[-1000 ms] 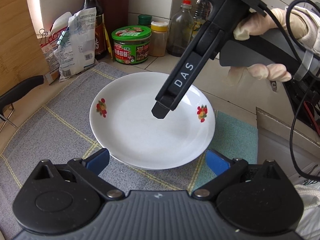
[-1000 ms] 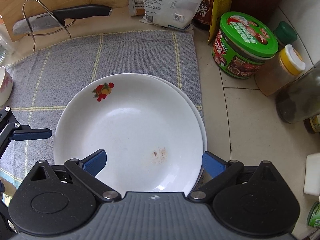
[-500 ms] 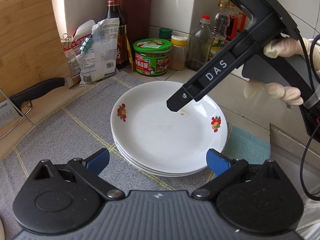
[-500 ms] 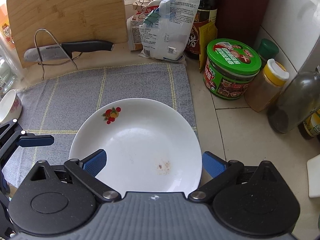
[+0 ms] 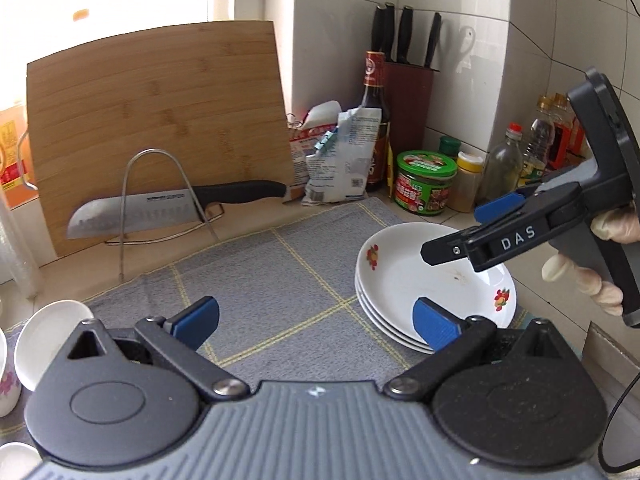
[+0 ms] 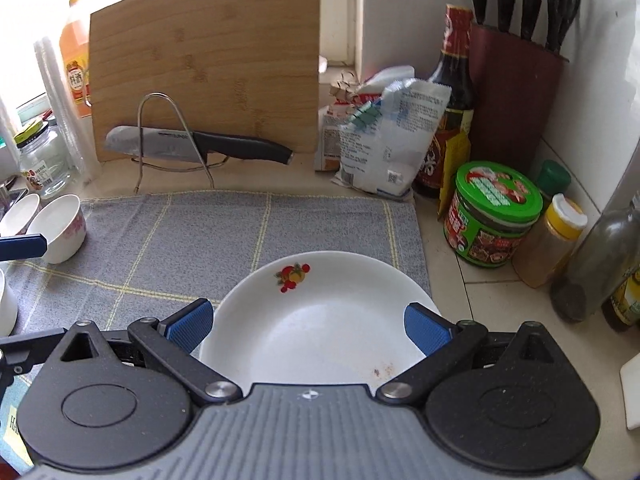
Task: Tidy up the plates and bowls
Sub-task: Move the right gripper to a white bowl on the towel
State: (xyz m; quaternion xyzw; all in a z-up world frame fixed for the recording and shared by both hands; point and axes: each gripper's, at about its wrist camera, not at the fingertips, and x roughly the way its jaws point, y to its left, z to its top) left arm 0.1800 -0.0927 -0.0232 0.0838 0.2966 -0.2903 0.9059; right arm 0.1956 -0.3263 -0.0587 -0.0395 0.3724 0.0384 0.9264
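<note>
A stack of three white plates (image 5: 404,280) with red fruit prints sits on the grey checked mat (image 5: 280,280), at its right end. The top plate (image 6: 320,320) fills the lower middle of the right wrist view. My left gripper (image 5: 316,316) is open and empty, above the mat to the left of the stack. My right gripper (image 6: 306,322) is open and empty, raised over the stack; it also shows in the left wrist view (image 5: 460,228). White bowls (image 6: 60,232) with pink prints stand at the mat's left end, seen too in the left wrist view (image 5: 44,340).
A knife (image 5: 172,204) rests on a wire stand before a bamboo board (image 5: 160,120). Food bags (image 5: 340,160), a sauce bottle (image 5: 374,120), a green-lidded jar (image 5: 424,188), spice bottles (image 5: 468,180) and a knife block (image 6: 512,100) line the back right. A glass jar (image 6: 40,160) stands far left.
Both grippers have pulled up and back from the plate stack. The left one has swung left, so the stack now lies at its right and the bowls come into view.
</note>
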